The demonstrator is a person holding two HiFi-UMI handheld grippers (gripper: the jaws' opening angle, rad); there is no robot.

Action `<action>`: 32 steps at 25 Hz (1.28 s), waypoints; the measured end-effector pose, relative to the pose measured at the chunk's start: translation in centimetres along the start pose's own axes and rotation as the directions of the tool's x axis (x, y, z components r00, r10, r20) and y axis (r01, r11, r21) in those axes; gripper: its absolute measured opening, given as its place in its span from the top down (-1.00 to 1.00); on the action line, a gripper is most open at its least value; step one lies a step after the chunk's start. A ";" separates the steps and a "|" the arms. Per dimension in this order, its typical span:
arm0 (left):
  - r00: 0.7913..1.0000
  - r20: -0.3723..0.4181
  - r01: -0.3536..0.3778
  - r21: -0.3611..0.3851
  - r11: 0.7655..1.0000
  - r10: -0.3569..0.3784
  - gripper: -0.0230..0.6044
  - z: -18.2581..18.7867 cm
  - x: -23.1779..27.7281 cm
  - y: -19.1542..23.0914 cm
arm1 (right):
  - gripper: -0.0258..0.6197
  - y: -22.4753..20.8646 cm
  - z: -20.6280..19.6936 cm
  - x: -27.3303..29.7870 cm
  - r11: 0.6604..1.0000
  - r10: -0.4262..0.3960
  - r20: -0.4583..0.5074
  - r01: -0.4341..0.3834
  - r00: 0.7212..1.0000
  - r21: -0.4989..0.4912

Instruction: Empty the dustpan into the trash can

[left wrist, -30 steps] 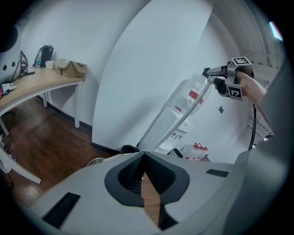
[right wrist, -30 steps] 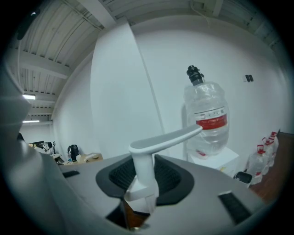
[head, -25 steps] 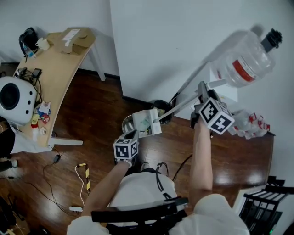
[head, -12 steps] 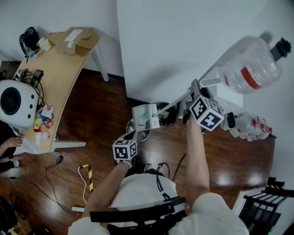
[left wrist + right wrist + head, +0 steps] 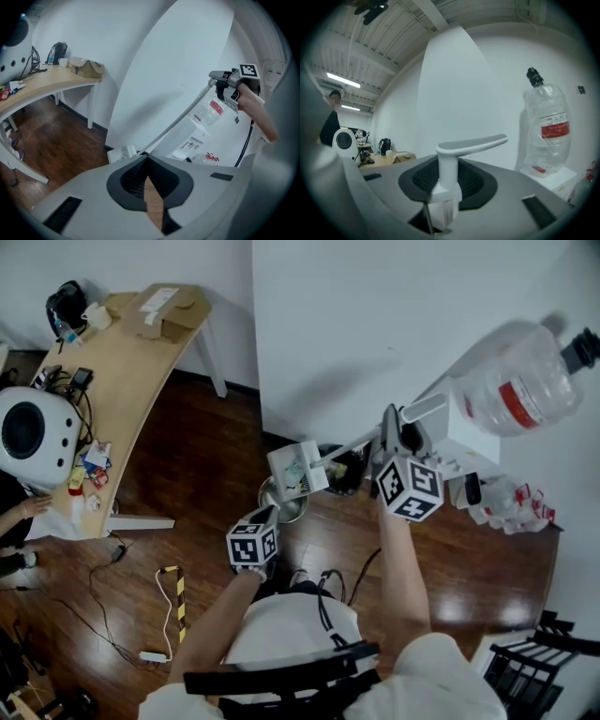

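- Head view, from where I stand: the dustpan [image 5: 298, 468] is held up off the dark wooden floor [image 5: 202, 456], with its white pan tilted over the far rim of the round metal trash can [image 5: 278, 506]. I can't tell whether pan and rim touch.
- A few greenish scraps show inside the pan.
- The dustpan's long handle [image 5: 349, 450] slants up from the pan to the right gripper [image 5: 392, 432], which is raised in front of the white wall [image 5: 356, 334].
- Right gripper view: the jaws are clamped on the upper end of that handle, just under its flat top bar. They have just been squeezing in a little tighter on it.
- The left gripper [image 5: 270, 515] sits lower, with its tip just beside the near side of the trash can.
- Left gripper view: its pads meet at the tips with nothing between them, and only floor shows through the slit behind.
- A dark round container [image 5: 342, 470] stands just behind the trash can, close to the wall.
- Off to the right, a big clear water jug [image 5: 516, 390] with a red label stands on a white cabinet [image 5: 466, 442].
- At the left is a curved wooden desk [image 5: 122, 381] with a cardboard box [image 5: 169, 310] on its far end.
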State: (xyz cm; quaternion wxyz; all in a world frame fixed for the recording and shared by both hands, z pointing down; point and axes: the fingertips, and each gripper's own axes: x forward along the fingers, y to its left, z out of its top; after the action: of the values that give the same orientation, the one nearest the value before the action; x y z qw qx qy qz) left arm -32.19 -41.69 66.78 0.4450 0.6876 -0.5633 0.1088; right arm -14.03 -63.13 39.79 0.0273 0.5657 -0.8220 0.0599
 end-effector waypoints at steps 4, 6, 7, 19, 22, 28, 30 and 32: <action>1.000 0.014 -0.006 -0.012 1.000 0.007 0.96 -0.7 -0.5 -0.5 | 0.54 0.8 -0.4 -0.9 0.996 0.057 -0.011 -0.058 0.998 -0.072; 1.000 0.024 -0.009 -0.014 1.000 0.009 0.96 -1.1 -0.9 -1.2 | 0.54 0.6 -0.5 -1.4 0.993 0.086 -0.016 -0.087 0.996 -0.079; 1.000 0.029 -0.010 -0.016 1.000 0.011 0.96 -1.4 -1.1 -1.6 | 0.54 0.6 -0.5 -1.7 0.991 0.100 -0.017 -0.101 0.995 -0.085; 0.990 0.103 -0.085 -0.066 0.994 0.091 0.96 -6.1 -5.1 -3.9 | 0.54 4.9 -0.4 -7.0 0.902 0.380 0.061 -0.355 0.923 -0.247; 0.986 0.128 -0.094 -0.074 0.993 0.103 0.96 -6.5 -6.0 -4.6 | 0.54 6.2 -0.9 -9.1 0.877 0.417 0.053 -0.386 0.907 -0.286; 0.983 0.158 -0.087 -0.061 0.994 0.096 0.96 -7.3 -7.5 -6.5 | 0.53 7.9 -2.0 -12.4 0.833 0.457 0.034 -0.414 0.889 -0.366; 0.982 0.161 -0.087 -0.059 0.994 0.096 0.96 -8.0 -8.2 -6.5 | 0.53 8.8 -2.4 -13.1 0.808 0.466 0.038 -0.408 0.884 -0.424; 0.982 0.162 -0.088 -0.059 0.994 0.097 0.96 -8.8 -9.0 -6.3 | 0.52 10.0 -2.8 -14.0 0.785 0.483 0.038 -0.413 0.875 -0.461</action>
State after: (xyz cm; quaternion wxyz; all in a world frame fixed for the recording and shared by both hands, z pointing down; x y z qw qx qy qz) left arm -26.65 -29.28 62.92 0.4091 0.6555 -0.6321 0.0576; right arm -18.43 -46.28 40.35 0.0756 0.3357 -0.9241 -0.1662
